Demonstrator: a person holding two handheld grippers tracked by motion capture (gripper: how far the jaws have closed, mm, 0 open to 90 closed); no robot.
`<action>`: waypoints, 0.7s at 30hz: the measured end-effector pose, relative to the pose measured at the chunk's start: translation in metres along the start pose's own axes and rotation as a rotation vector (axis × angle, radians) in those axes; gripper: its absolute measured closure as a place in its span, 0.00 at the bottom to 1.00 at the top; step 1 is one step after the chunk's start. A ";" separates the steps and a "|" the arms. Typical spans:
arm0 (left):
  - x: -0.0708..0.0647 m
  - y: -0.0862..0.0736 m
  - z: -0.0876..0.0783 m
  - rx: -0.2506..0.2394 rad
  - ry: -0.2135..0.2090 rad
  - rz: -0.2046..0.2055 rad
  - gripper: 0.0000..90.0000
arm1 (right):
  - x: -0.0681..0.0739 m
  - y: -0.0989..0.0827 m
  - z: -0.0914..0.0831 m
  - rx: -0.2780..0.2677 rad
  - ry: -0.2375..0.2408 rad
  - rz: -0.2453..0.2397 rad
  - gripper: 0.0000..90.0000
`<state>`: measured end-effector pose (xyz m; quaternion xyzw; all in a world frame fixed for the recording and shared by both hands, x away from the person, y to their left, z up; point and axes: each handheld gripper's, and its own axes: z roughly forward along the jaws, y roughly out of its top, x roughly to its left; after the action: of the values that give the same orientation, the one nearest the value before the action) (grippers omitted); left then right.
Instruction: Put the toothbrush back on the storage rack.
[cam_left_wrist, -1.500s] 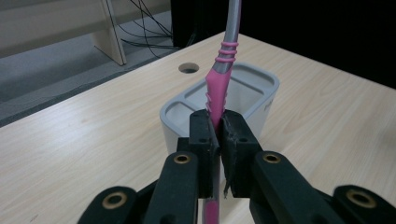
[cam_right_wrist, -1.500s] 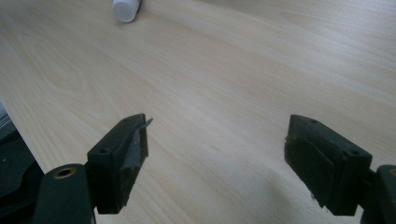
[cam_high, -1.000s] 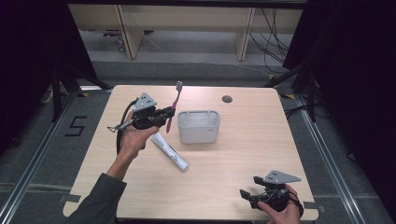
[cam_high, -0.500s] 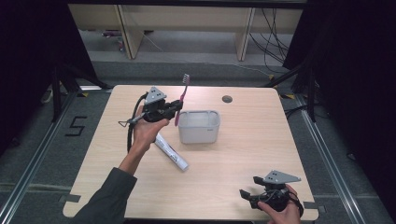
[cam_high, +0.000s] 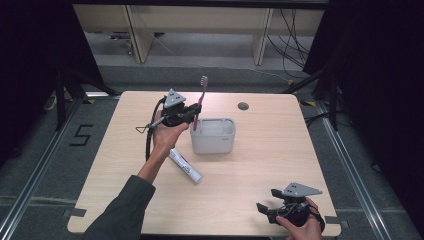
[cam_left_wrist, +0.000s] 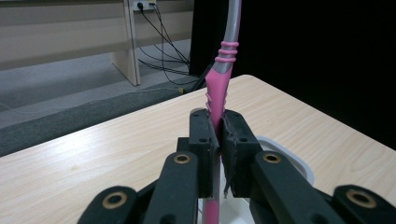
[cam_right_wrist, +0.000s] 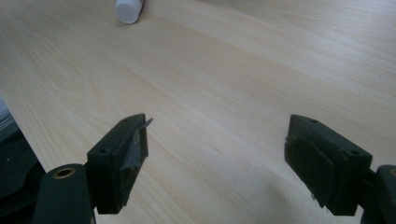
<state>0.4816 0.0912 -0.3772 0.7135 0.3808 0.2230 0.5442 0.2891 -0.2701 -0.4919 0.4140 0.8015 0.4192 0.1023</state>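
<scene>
The left hand-held gripper (cam_high: 192, 116) is clamped on a pink toothbrush (cam_high: 200, 100), its jaws pressed together on the pink part of the handle; in the left gripper view the handle (cam_left_wrist: 218, 95) rises upright out of the pads, turning grey above two pink rings. In the high view the toothbrush stands nearly vertical with its bristled head at the top, and its lower end hangs at the left rim of a white rectangular holder (cam_high: 214, 136) that stands near the middle of the desk (cam_high: 280, 150). The same white rim (cam_left_wrist: 285, 156) shows just beyond the jaws in the left gripper view. Just beside the holder, toward the person, a white tube (cam_high: 185, 165) lies flat at a slant on the desk, partly under the left forearm. The right hand-held gripper (cam_high: 263, 210) rests well apart from all this, at the near right edge of the desk, its jaws wide apart with nothing between them; its own view looks across bare wood to the tube's white cap (cam_right_wrist: 128, 9).
</scene>
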 end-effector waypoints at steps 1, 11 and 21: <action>0.000 -0.001 0.001 0.001 -0.001 0.000 0.92 | 0.000 0.000 0.000 -0.001 0.001 -0.001 0.25; 0.008 -0.014 0.012 0.014 0.019 -0.025 0.92 | 0.002 0.000 0.000 0.014 0.016 0.014 0.25; 0.016 -0.031 0.021 0.027 0.043 -0.057 0.92 | 0.001 0.000 0.000 0.001 0.010 -0.002 0.25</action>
<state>0.4978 0.0950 -0.4144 0.7046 0.4155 0.2174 0.5326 0.2888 -0.2693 -0.4919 0.4112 0.8027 0.4205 0.0985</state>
